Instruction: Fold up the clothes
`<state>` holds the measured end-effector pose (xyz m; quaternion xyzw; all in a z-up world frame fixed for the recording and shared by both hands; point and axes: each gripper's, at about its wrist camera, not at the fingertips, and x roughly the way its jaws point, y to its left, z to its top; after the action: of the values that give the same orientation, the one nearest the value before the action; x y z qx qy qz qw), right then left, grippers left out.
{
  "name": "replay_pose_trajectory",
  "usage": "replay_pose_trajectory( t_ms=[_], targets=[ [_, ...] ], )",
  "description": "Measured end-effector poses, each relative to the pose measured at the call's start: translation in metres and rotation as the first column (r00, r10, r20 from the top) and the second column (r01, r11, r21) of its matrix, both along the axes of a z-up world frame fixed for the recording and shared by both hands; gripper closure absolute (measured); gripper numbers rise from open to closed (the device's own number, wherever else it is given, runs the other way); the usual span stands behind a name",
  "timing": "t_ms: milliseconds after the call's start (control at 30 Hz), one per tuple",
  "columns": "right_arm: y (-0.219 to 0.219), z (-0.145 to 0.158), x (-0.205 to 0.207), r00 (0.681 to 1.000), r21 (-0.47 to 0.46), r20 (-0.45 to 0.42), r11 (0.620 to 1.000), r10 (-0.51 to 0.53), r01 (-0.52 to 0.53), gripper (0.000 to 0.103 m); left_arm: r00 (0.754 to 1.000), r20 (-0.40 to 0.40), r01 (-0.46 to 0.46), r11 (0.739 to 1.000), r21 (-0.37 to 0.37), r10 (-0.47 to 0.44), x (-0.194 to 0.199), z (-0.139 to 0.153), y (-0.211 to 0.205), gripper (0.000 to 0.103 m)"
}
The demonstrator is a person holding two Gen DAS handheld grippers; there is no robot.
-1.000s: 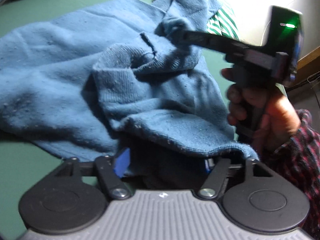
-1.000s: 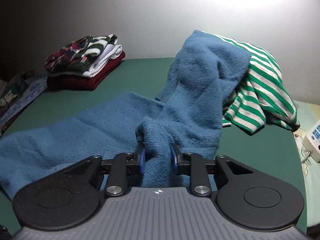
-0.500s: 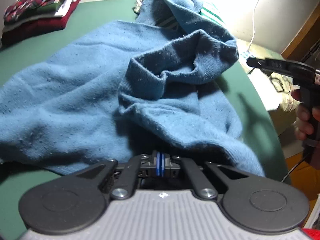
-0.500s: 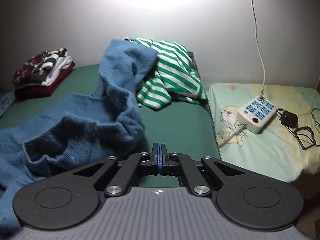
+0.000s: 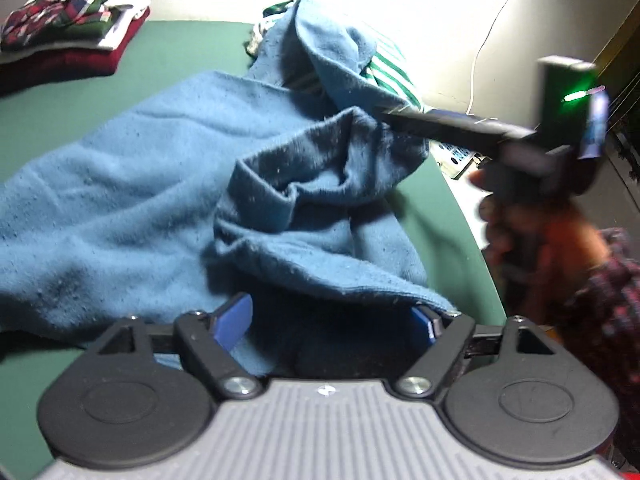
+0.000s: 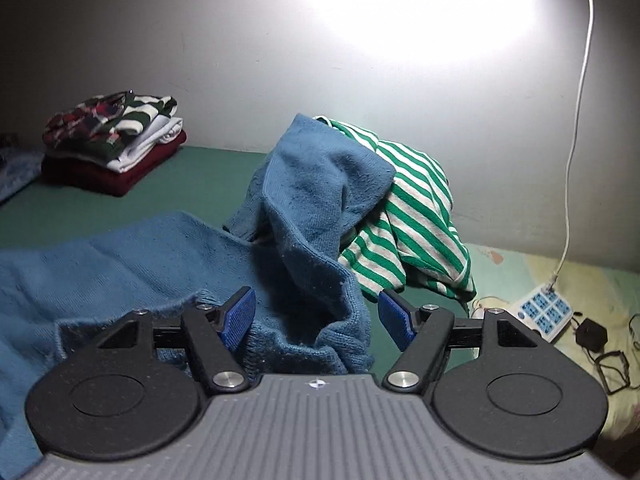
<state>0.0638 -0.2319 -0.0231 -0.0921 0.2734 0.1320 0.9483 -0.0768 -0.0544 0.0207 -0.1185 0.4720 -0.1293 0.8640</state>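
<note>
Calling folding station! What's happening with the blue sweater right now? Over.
Both grippers opening: left gripper, right gripper, no grip. Blue sweater rumpled between the fingers, unfolded. Far sleeve draped over striped shirt.

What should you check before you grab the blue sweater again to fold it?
1. Left gripper jaws opening, sweater hem between them, not pinched: ok.
2. Right gripper jaws opening, bunched knit between them: ok.
3. Blue sweater lying flat: not ok, its middle is rumpled.
4. Sweater clear of the striped shirt: not ok, one end is draped over it.
5. Folded stack out of the way: ok.
6. Which part each gripper is over: cannot tell.
</note>
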Motion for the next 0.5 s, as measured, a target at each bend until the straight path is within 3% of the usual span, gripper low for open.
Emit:
replay_pose_trajectory(
  t_ms=[100, 200, 267, 300, 333, 500],
  targets=[
    [-0.002, -0.014, 0.015, 0.999, 0.001, -0.03, 0.999, -0.032, 0.032, 0.035, 0.999, -0.046, -0.011, 1.0, -0.004, 0.011, 0.013, -0.008, -0.001, 0.005],
    [-0.014, -0.023, 0.024, 0.992, 0.056, -0.098, 0.995, -0.08, 0.086, 0.038, 0.992, -0.123, -0.006, 0.997, -0.071, -0.003, 0.027, -0.02, 0.001, 0.005],
    [-0.021, -0.028, 0.02, 0.991, 0.065, -0.103, 0.993, -0.089, 0.096, 0.051, 0.993, -0.119, -0.019, 0.991, -0.134, 0.003, 0.029, -0.015, 0.006, 0.005],
    [-0.024, -0.03, 0.018, 0.989, 0.056, -0.111, 0.993, -0.094, 0.101, 0.074, 0.993, -0.115, -0.025, 0.986, -0.166, 0.006, 0.031, -0.013, 0.009, 0.005],
    [-0.027, -0.031, 0.017, 0.988, 0.047, -0.12, 0.993, -0.099, 0.105, 0.082, 0.993, -0.118, -0.027, 0.986, -0.167, 0.007, 0.033, -0.012, 0.009, 0.004],
    [-0.053, -0.037, 0.011, 0.973, 0.12, -0.173, 0.977, -0.153, 0.175, 0.088, 0.987, -0.161, -0.033, 0.979, -0.202, 0.0, 0.047, -0.015, 0.008, 0.003]
  ],
)
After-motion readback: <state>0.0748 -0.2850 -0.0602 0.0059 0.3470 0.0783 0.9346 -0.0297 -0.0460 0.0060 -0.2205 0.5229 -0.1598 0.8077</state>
